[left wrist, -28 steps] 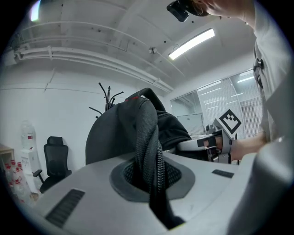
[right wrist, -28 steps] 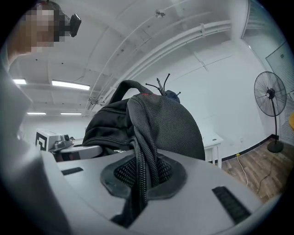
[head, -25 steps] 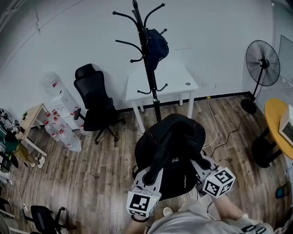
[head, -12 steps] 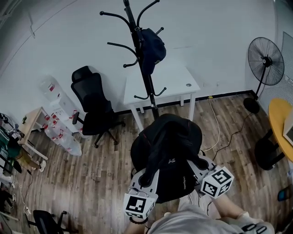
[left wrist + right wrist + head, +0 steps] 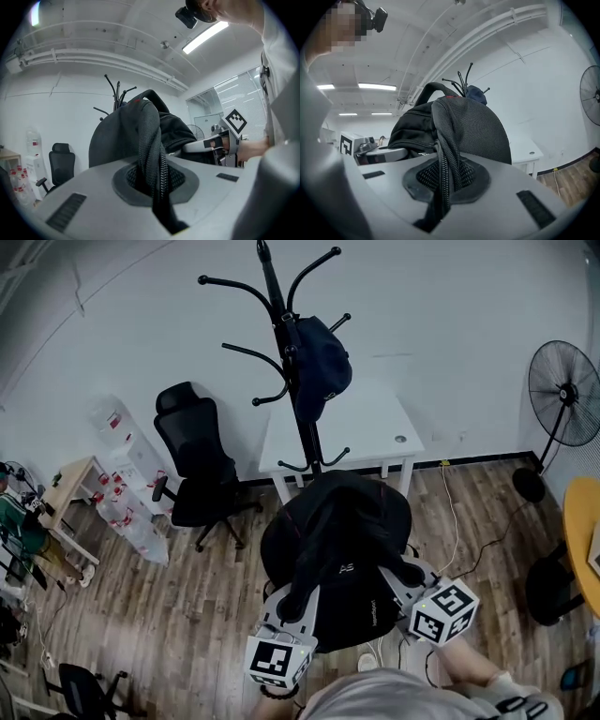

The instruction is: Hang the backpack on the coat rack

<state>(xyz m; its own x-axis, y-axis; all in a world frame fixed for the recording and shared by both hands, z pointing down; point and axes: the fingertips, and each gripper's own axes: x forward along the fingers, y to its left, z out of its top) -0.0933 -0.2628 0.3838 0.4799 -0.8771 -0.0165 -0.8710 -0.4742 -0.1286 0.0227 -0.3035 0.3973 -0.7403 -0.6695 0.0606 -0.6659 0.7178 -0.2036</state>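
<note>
I hold a black backpack (image 5: 337, 549) up in the air in front of me, its back panel facing me. My left gripper (image 5: 292, 601) is shut on the left shoulder strap (image 5: 152, 159). My right gripper (image 5: 403, 576) is shut on the right shoulder strap (image 5: 443, 168). The black coat rack (image 5: 295, 399) stands just beyond the backpack, with curved hooks at the top and a dark blue bag (image 5: 323, 367) hanging on one of them. The rack's base is hidden behind the backpack.
A white table (image 5: 361, 432) stands against the wall behind the rack. A black office chair (image 5: 197, 470) is to its left, water bottles (image 5: 122, 493) farther left. A standing fan (image 5: 567, 395) and a yellow round table (image 5: 581, 540) are at the right. A cable (image 5: 455, 521) lies on the wood floor.
Both grippers have carried the backpack forward toward the coat rack, which now stands closer and larger in the head view. The grips on the straps look unchanged.
</note>
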